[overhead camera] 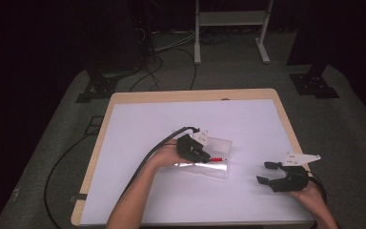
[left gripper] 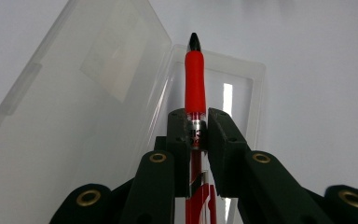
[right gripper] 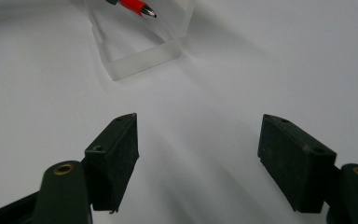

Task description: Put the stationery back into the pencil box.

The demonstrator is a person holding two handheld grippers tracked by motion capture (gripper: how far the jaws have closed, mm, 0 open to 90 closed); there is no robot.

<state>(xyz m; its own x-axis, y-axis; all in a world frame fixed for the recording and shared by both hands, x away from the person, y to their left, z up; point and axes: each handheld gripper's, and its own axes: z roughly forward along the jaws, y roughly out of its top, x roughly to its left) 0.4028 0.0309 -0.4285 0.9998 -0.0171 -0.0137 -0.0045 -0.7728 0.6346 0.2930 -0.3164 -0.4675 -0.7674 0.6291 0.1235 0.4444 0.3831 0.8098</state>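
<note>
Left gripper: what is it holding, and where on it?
The left gripper is shut on the red pen, gripping its clear barrel just behind the red grip.

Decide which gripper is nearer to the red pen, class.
Left. The left gripper is shut on the red pen above the clear case; the right gripper hangs open, well off to the side.

- Bright, even light on the white table (overhead camera: 138, 143); the room beyond it is dark.
- Glare streaks the clear case (left gripper: 233, 93) ahead of the left gripper (left gripper: 199, 130).
- Jaws nearest each gripper camera look soft.
</note>
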